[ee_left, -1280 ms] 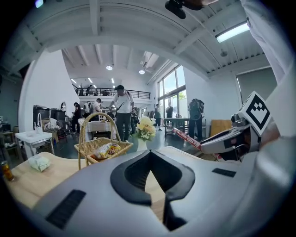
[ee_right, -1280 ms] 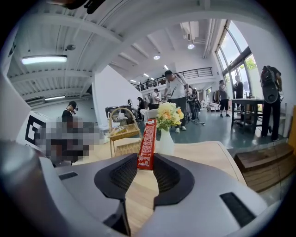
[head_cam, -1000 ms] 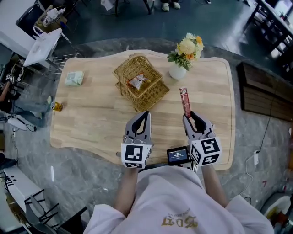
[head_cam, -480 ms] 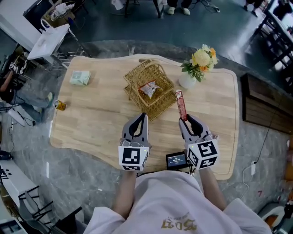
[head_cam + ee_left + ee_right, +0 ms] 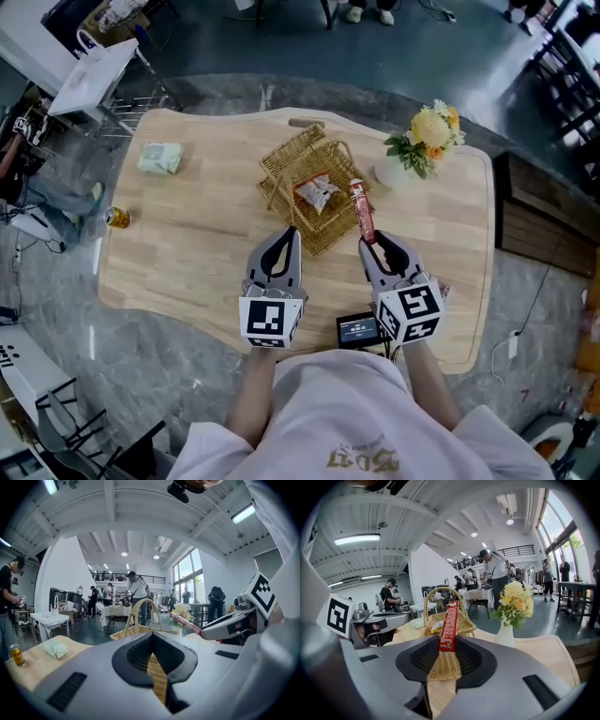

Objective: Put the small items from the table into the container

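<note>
Snack stick, a long red packet, is clamped by its near end in the right hand-held gripper, and its long axis runs away from me, tilted up and slightly left toward the wicker basket. From the head view its far end overlaps the basket's right corner, though I cannot tell how high above the rim it sits. The basket lies just beyond and a little left of that hand-held gripper, so I judge the drop calls for a short carry far and left before letting go. The right hand is clearly the nearer one to that corner. The left hand-held gripper is pressed together on nothing and points at the basket's near side. One snack bag already lies inside. A green packet sits on the far left of the wooden counter, well apart from both hands, with a can at the left edge and a vase of flowers to the far right. Around us is a large open hall with people standing about.
</note>
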{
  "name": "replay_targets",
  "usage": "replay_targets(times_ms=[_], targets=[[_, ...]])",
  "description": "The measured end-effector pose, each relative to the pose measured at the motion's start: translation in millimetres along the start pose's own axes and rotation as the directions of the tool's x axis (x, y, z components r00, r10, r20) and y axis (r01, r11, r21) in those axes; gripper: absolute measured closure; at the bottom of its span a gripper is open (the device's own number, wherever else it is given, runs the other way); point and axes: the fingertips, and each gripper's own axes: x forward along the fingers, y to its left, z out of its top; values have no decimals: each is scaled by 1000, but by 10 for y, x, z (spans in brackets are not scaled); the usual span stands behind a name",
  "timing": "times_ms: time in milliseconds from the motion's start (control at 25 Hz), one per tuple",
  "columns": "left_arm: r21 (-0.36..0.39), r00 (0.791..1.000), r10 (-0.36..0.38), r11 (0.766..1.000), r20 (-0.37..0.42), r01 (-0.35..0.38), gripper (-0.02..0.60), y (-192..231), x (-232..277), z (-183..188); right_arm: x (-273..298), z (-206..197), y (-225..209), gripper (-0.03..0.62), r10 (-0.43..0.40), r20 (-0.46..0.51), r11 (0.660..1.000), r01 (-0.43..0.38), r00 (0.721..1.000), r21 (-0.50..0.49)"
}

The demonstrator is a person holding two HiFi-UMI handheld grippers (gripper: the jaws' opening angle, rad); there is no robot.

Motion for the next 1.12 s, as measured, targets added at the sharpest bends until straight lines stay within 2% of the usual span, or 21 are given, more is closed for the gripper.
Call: replay_targets(times_ms=[560,1120], targets=[[-56,998,-49,997,-34,47,584,134,247,-223,524,89,55,471,12,-24,1000,-12,1000,3],[-76,999,-44,996,-26,41,584,148,211,-211,533,187,38,468,-3,25,1000,3,1000,11]])
